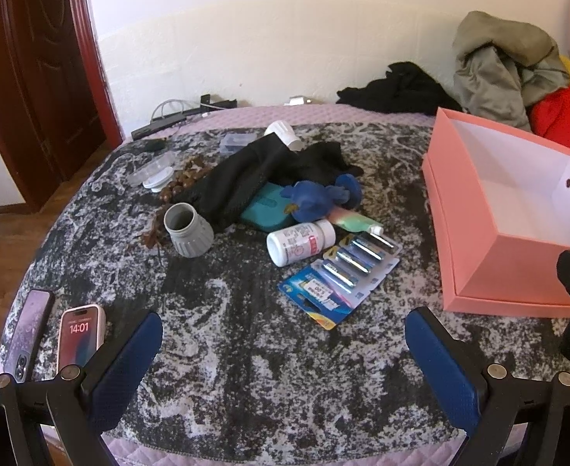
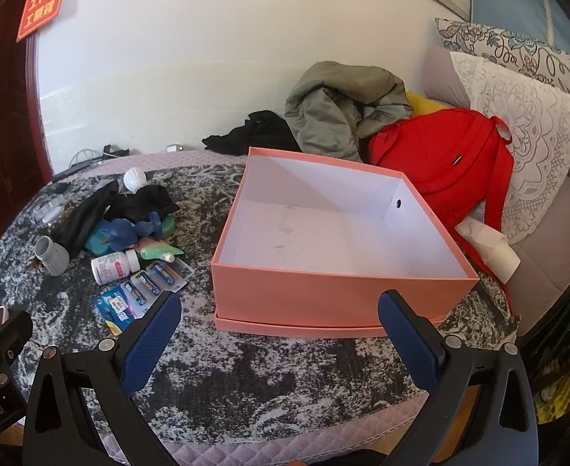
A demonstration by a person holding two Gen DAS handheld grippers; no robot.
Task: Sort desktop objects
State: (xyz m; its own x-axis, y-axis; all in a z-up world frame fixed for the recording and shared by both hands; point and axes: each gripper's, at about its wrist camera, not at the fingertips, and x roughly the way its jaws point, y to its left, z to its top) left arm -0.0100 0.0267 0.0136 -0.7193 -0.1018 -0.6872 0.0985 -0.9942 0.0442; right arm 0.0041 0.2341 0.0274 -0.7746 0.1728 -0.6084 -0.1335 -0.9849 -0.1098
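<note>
Fingers (image 1: 129, 353) of both grippers spread wide, holding nothing, low over bench's near edge. Pink box (image 2: 324, 295) at right edge, inside bare. Clutter mid-bench: battery card (image 1: 339, 275), pill bottle (image 1: 298, 241) nearest. Judgement: pinch bottle across its middle; flat card needs an edge lift.

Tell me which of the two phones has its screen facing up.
The pink-cased phone, lit and showing 14:01. The purple phone beside it lies face down, camera lenses up.
</note>
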